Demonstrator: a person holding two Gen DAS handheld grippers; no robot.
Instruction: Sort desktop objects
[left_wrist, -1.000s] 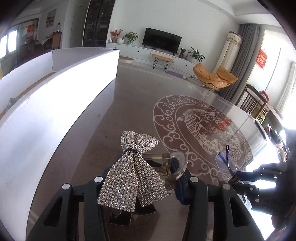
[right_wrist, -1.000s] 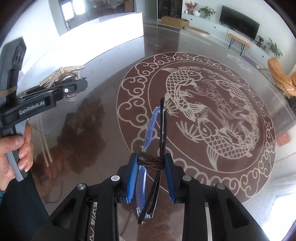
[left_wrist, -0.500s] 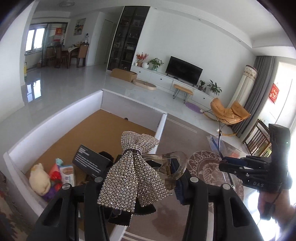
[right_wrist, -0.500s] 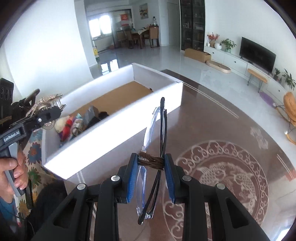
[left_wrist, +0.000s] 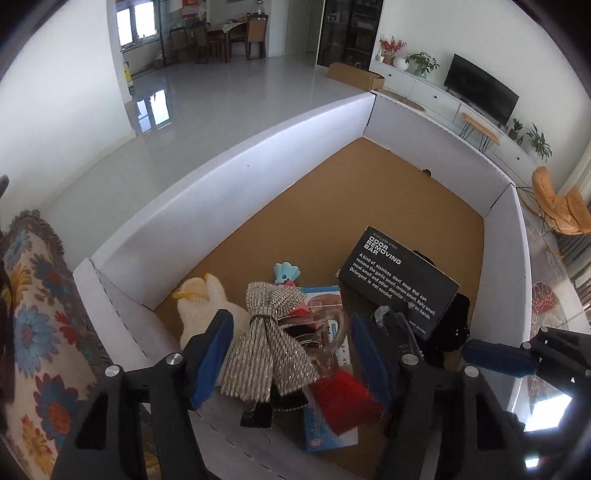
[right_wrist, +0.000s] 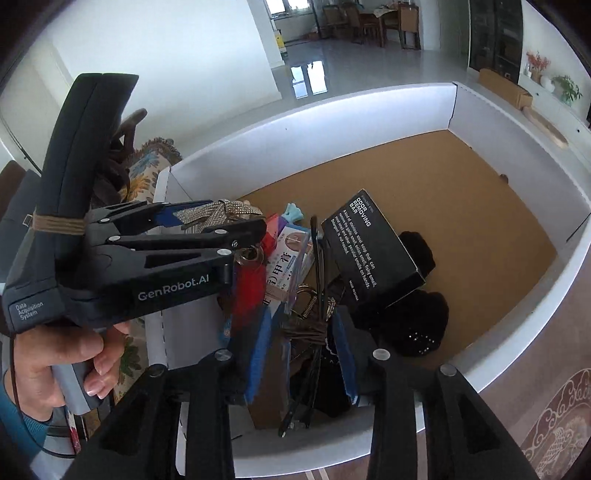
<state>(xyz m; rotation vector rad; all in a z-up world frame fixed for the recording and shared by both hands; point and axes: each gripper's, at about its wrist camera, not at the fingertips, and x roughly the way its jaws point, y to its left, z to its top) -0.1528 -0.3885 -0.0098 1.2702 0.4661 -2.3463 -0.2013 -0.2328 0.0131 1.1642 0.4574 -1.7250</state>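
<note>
My left gripper (left_wrist: 291, 354) is open over the near end of the white storage box (left_wrist: 221, 177). The rhinestone bow hair clip (left_wrist: 266, 347) sits between its spread blue pads, apart from the right one. My right gripper (right_wrist: 303, 354) is also open over the box, and the folded glasses (right_wrist: 314, 295) with a brown band stand between its pads, loose. The left gripper also shows in the right wrist view (right_wrist: 207, 229), just left of the glasses.
The box has a cork floor (left_wrist: 354, 206) and holds a black "odor removing bar" carton (left_wrist: 399, 280), a plush duck (left_wrist: 199, 302), a blue booklet (left_wrist: 328, 424), a red piece (left_wrist: 343, 398) and black fabric (right_wrist: 417, 317). A floral cloth (left_wrist: 33, 325) lies left of the box.
Both grippers moved from the table to above the box's near end. Both jaws have opened, so the bow clip and the glasses are no longer clamped.
</note>
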